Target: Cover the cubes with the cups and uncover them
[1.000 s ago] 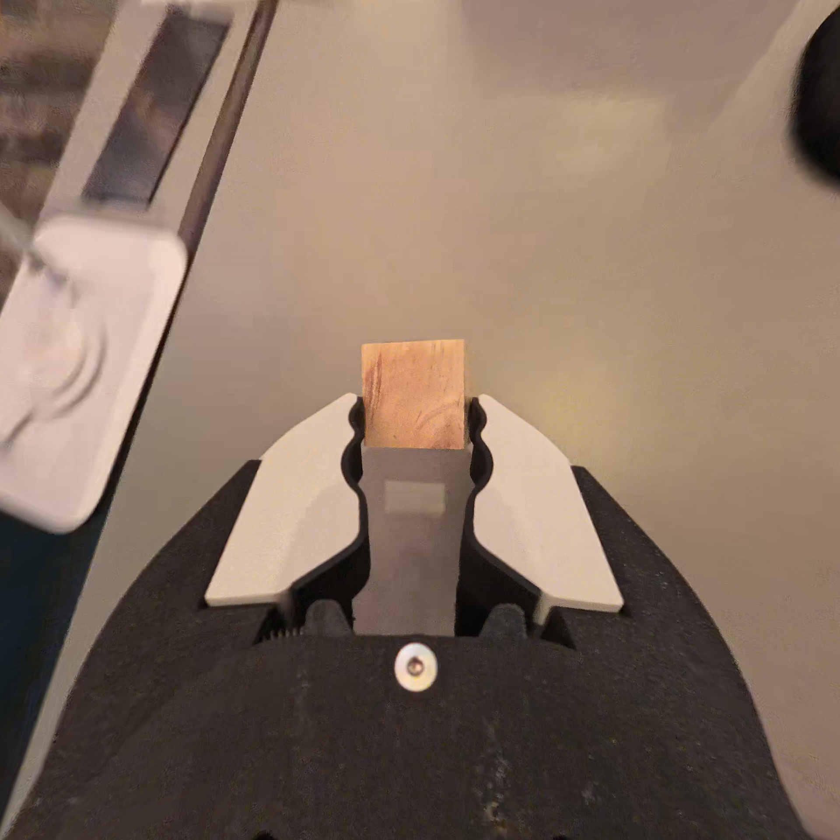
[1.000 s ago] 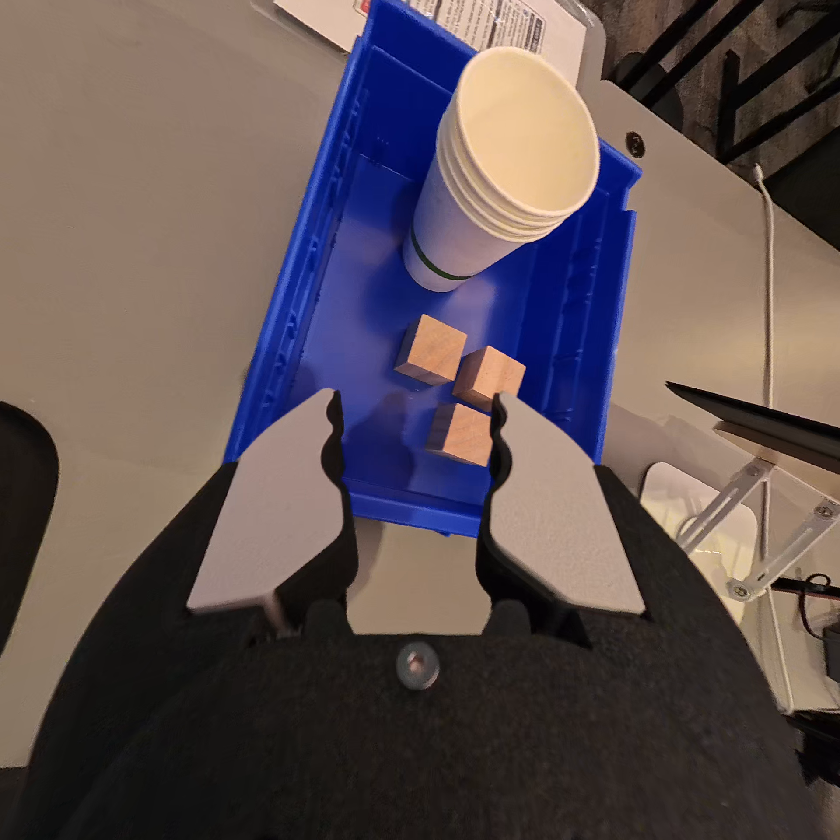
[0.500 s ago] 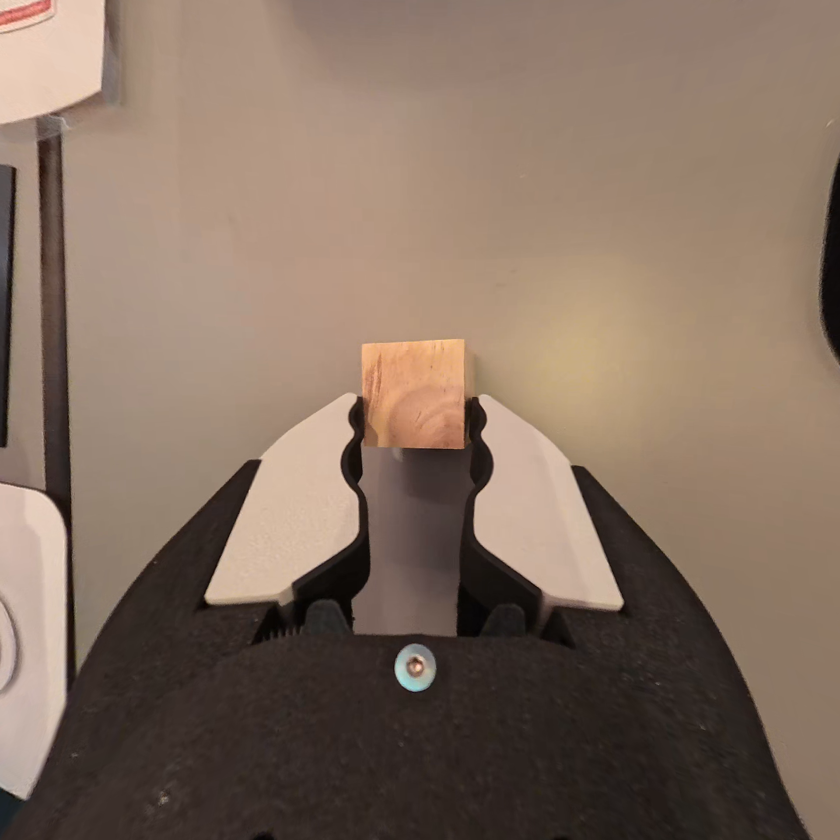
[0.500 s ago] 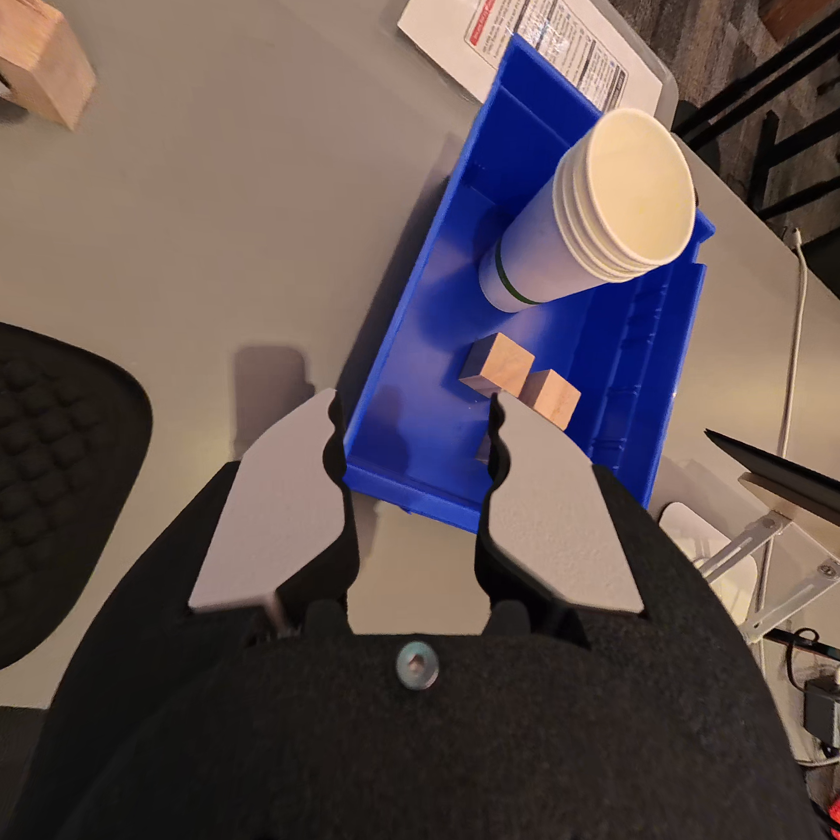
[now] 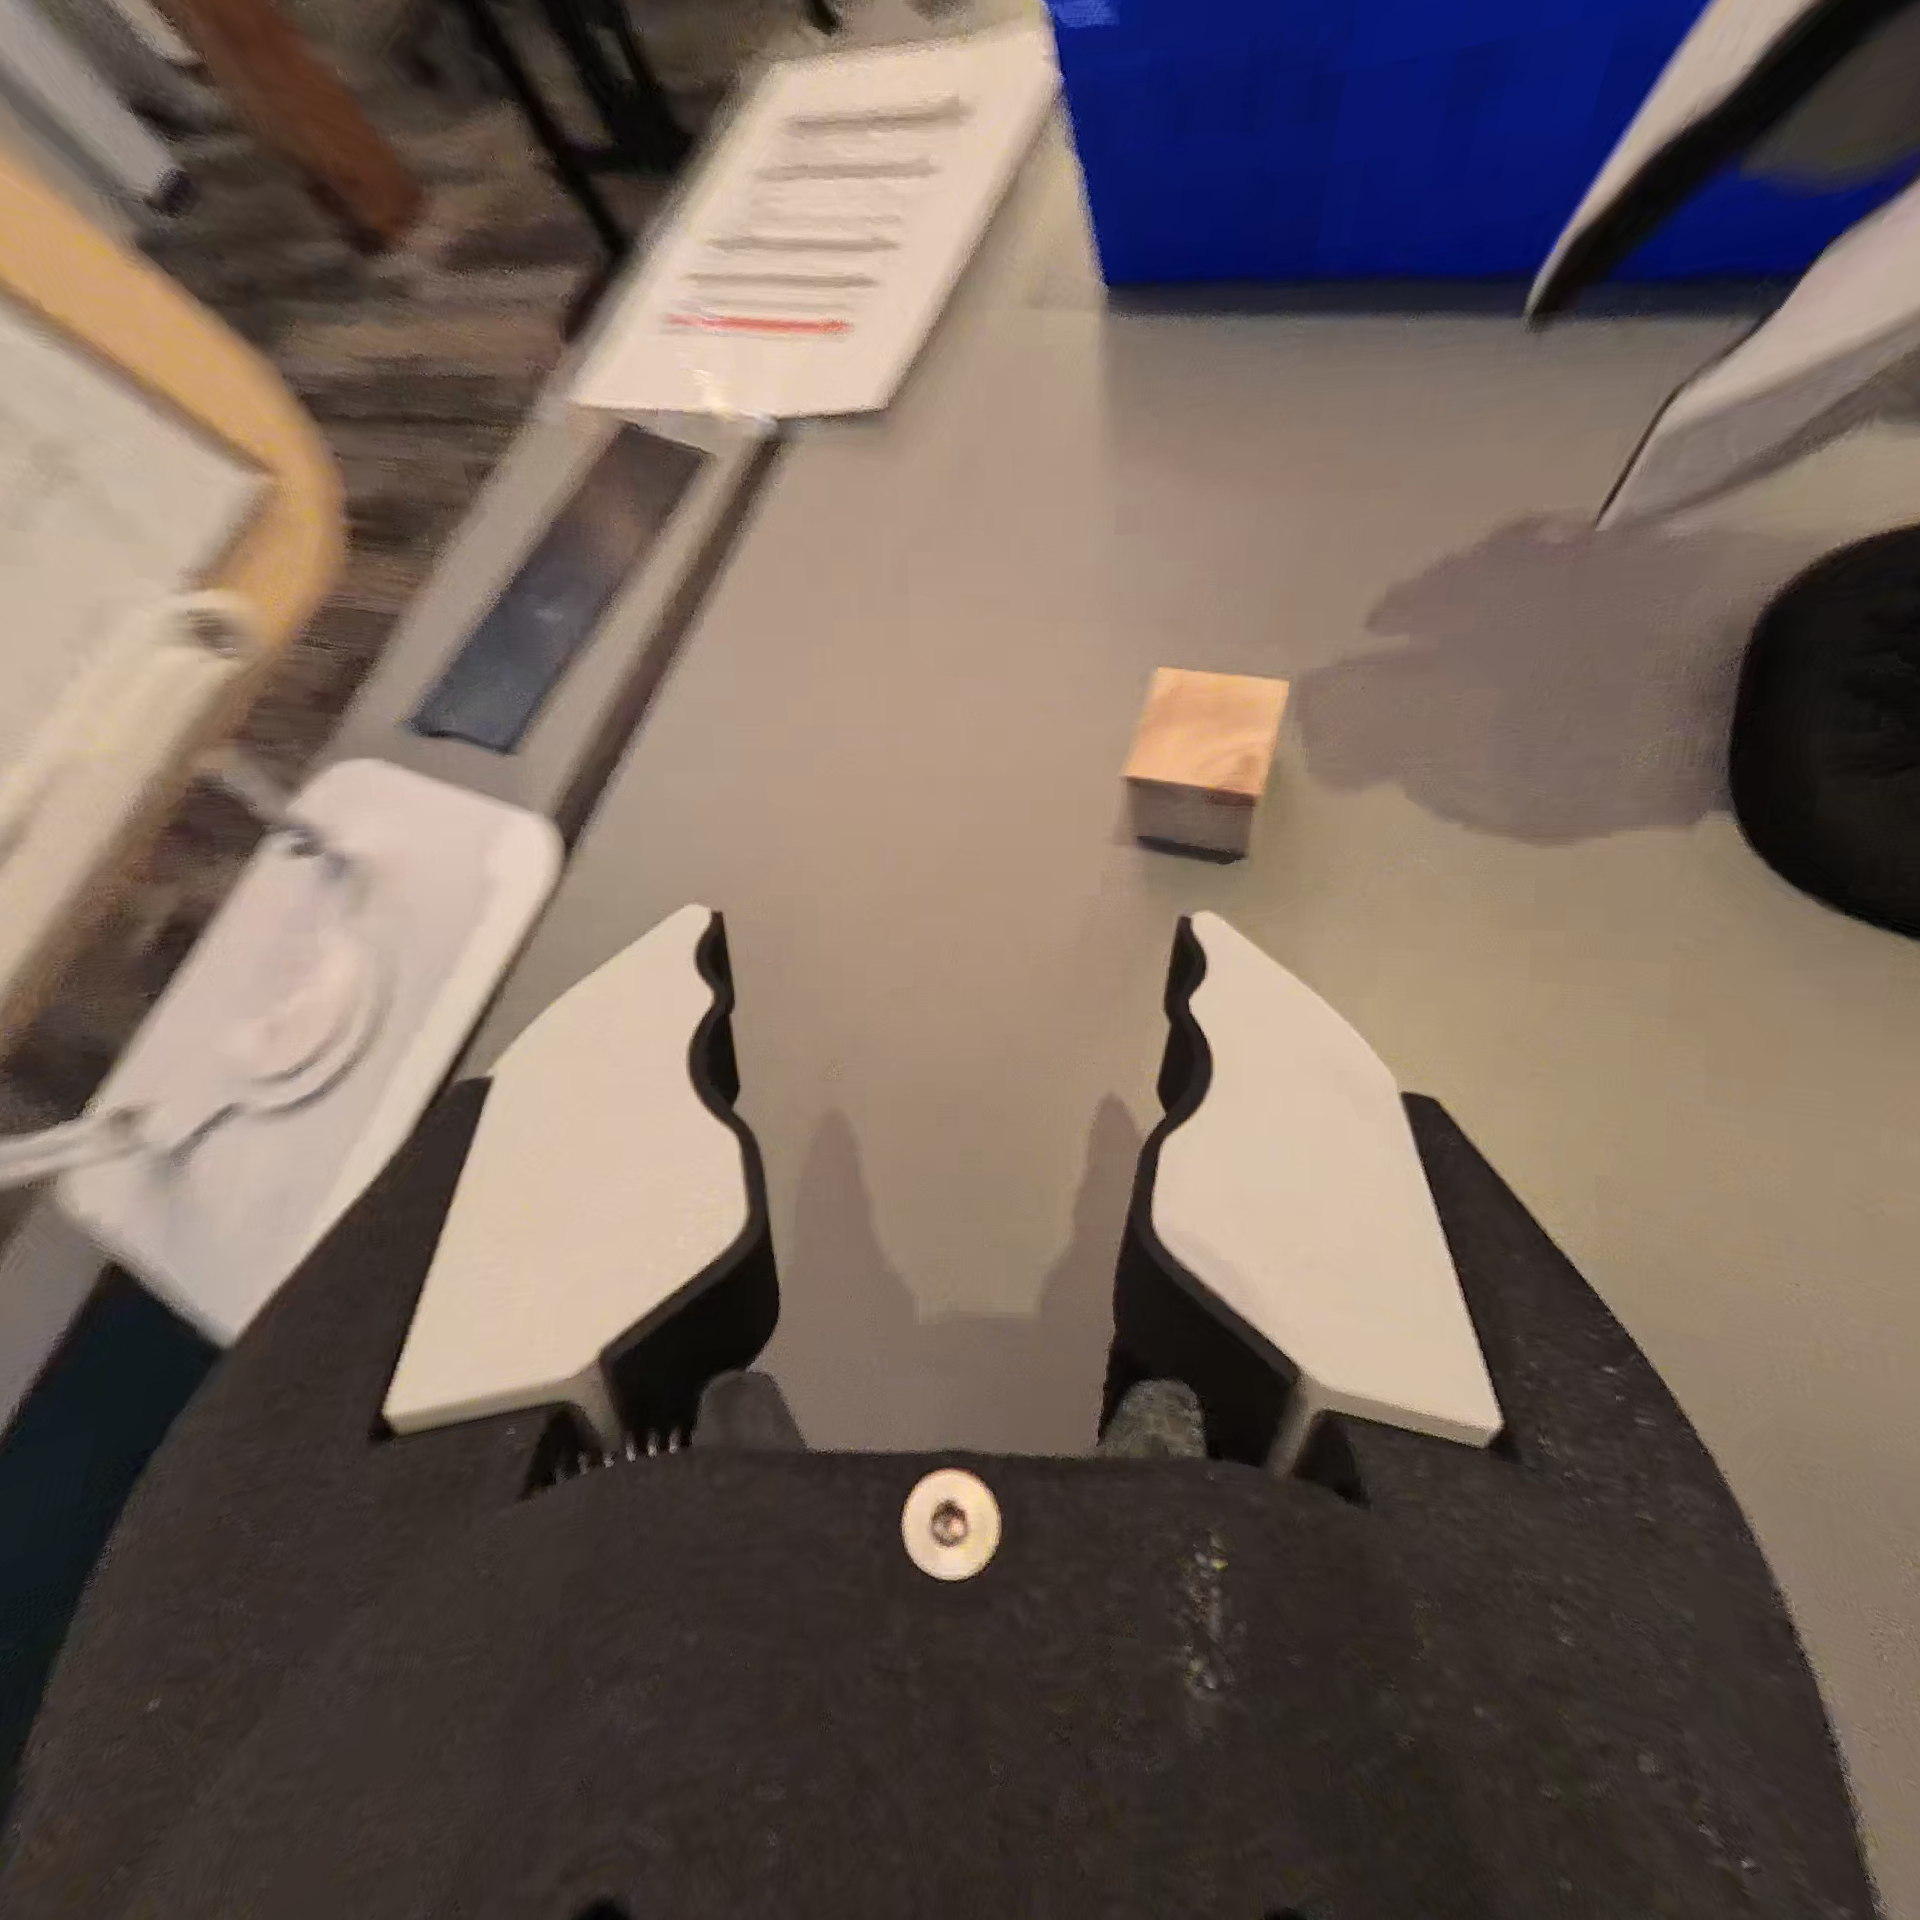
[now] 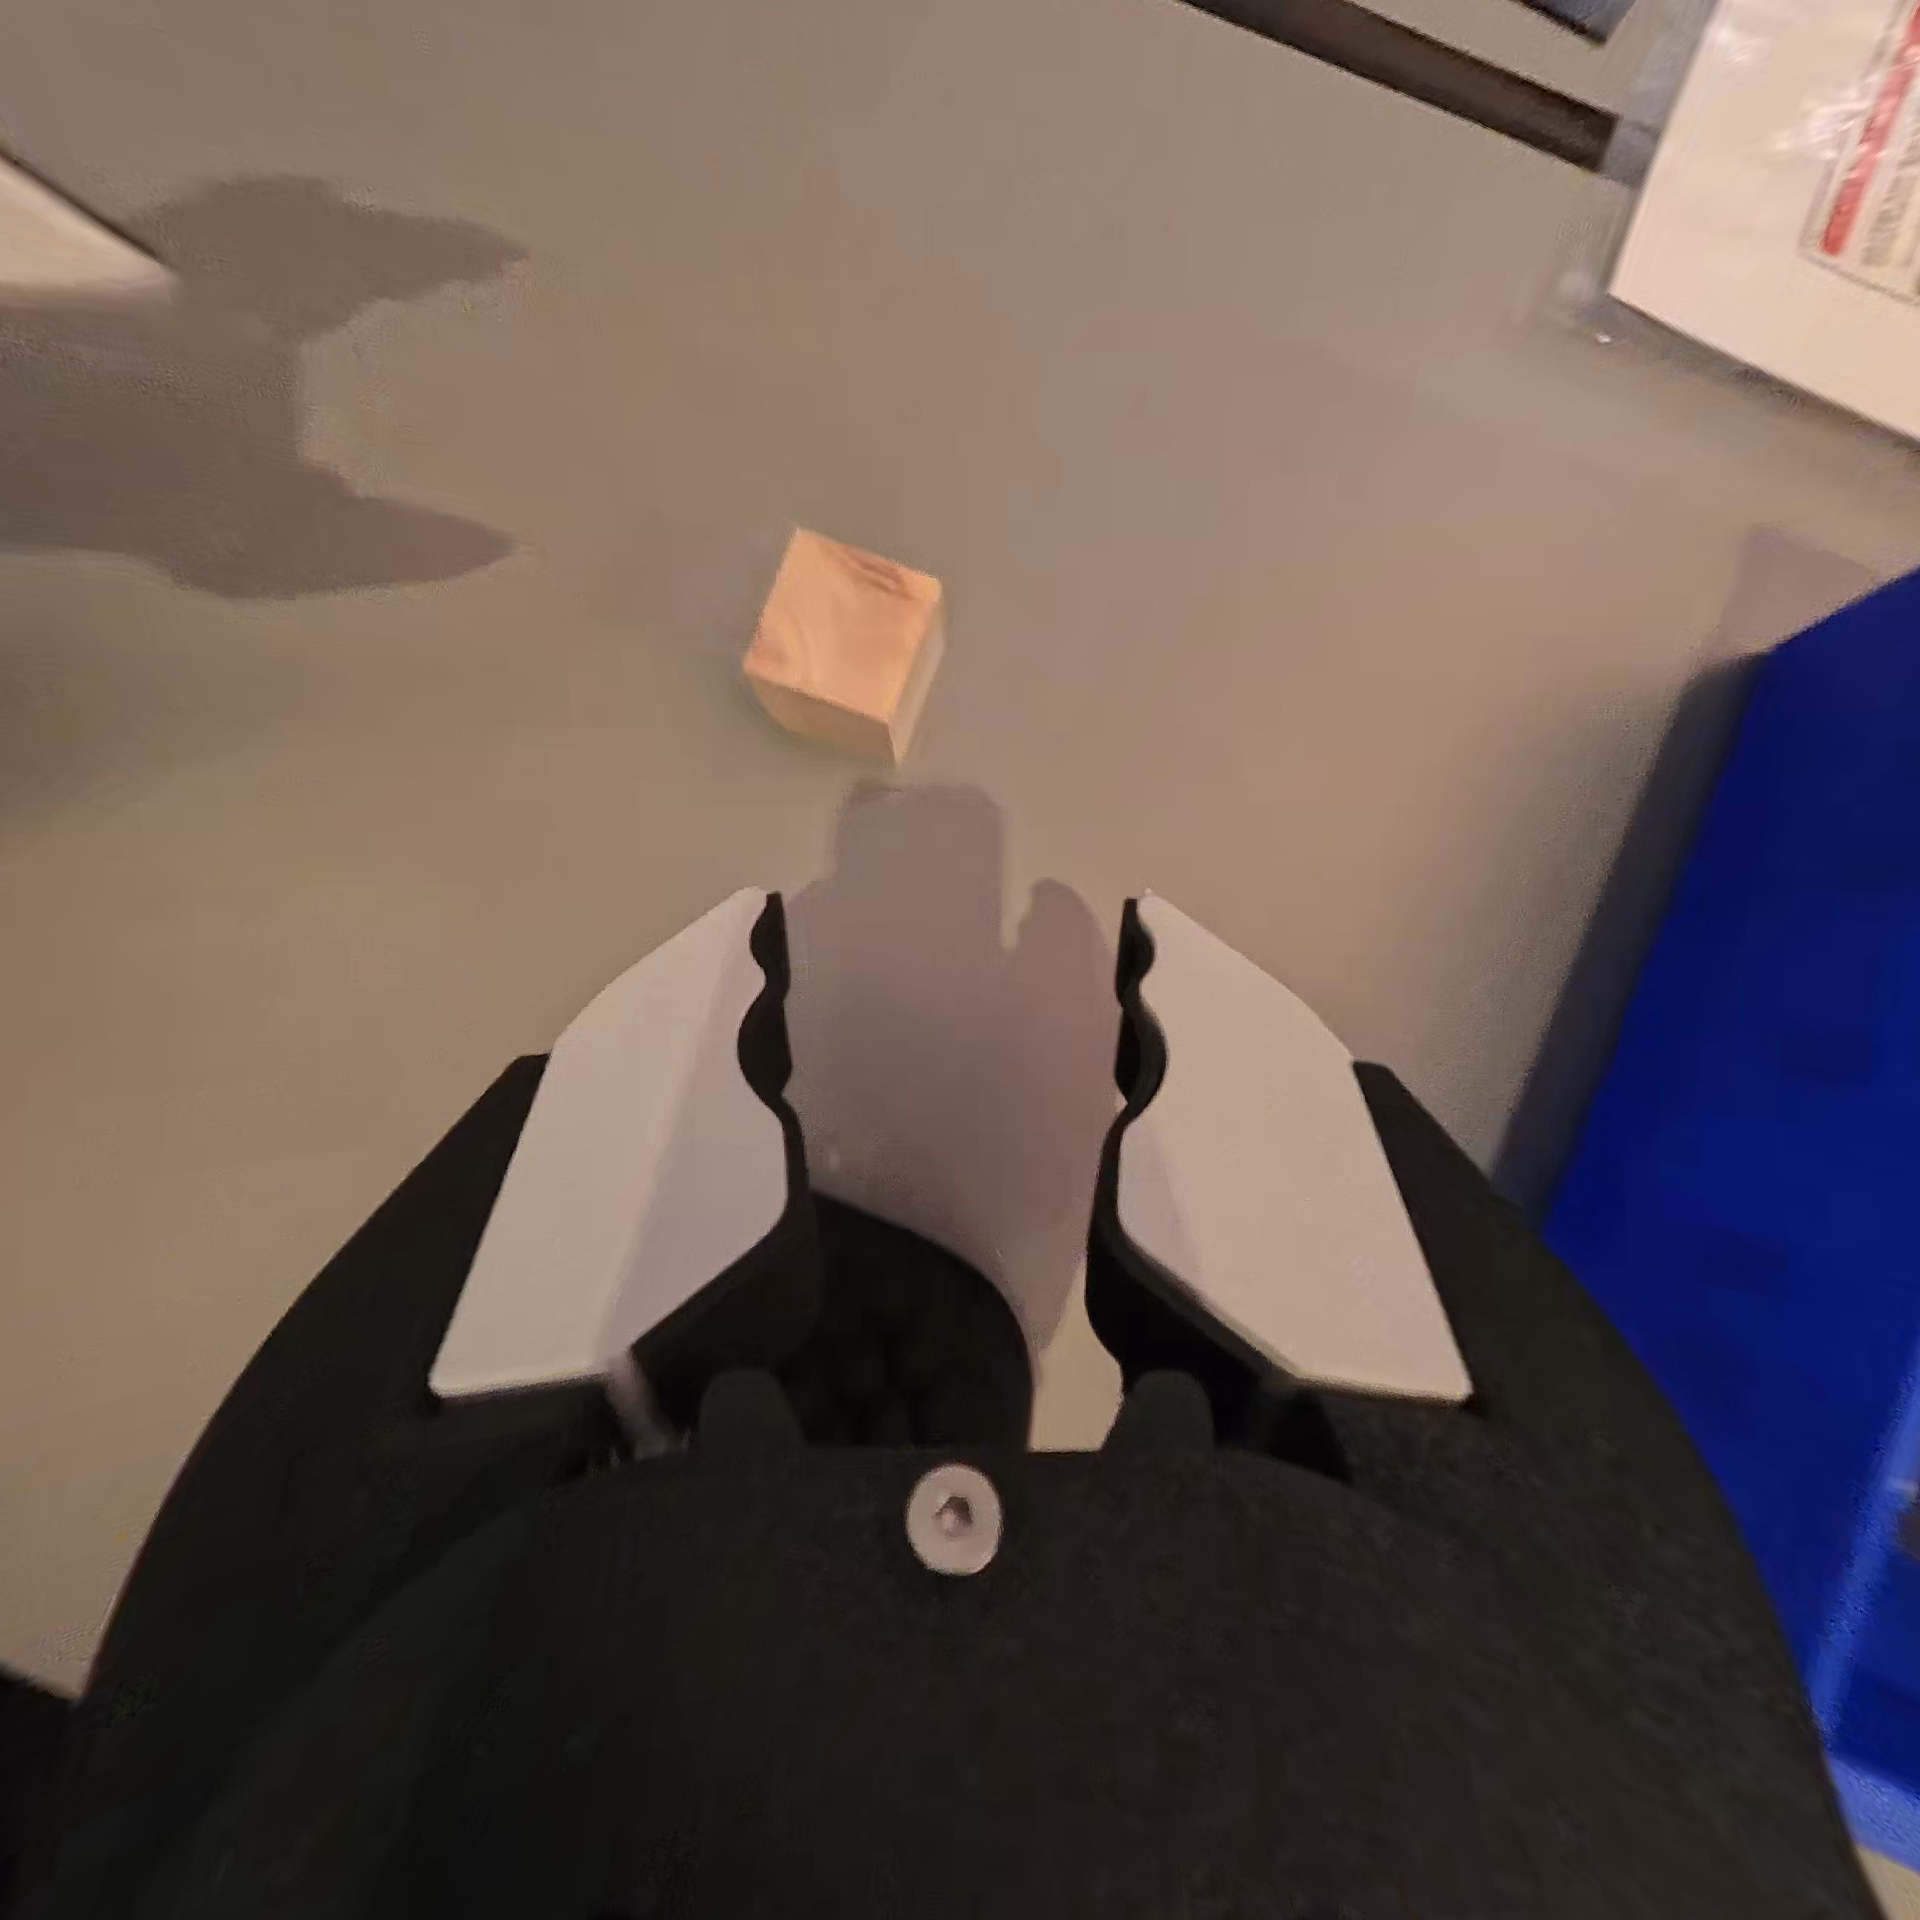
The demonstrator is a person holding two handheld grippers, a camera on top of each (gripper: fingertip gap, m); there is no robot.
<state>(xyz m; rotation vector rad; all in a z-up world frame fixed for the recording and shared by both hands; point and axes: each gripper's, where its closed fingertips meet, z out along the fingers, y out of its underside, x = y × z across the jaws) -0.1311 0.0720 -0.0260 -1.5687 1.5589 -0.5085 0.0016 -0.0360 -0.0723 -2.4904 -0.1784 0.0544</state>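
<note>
Wooden cube (image 5: 1202, 750) (image 6: 844, 648) resting alone on the grey table (image 5: 935, 727), near the blue bin (image 6: 1766, 1039); left gripper (image 5: 951, 935) and right gripper (image 6: 948, 914) both spread wide, empty, short of the cube.

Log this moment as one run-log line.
left gripper: open, empty | right gripper: open, empty | wooden cube: on table, uncovered | blue bin: beside cube | cups: out of view

Cube (image 6: 844, 652): pale wood, visible grain, unvarnished. Worktop (image 5: 935, 644): smooth matt grey. Left tongs (image 5: 951, 1023): matt grey fingers, grainy black body. Bin (image 6: 1766, 1091): blue, probably plastic, blurred. Sheet (image 5: 821, 229): glossy-sleeved paper.
</note>
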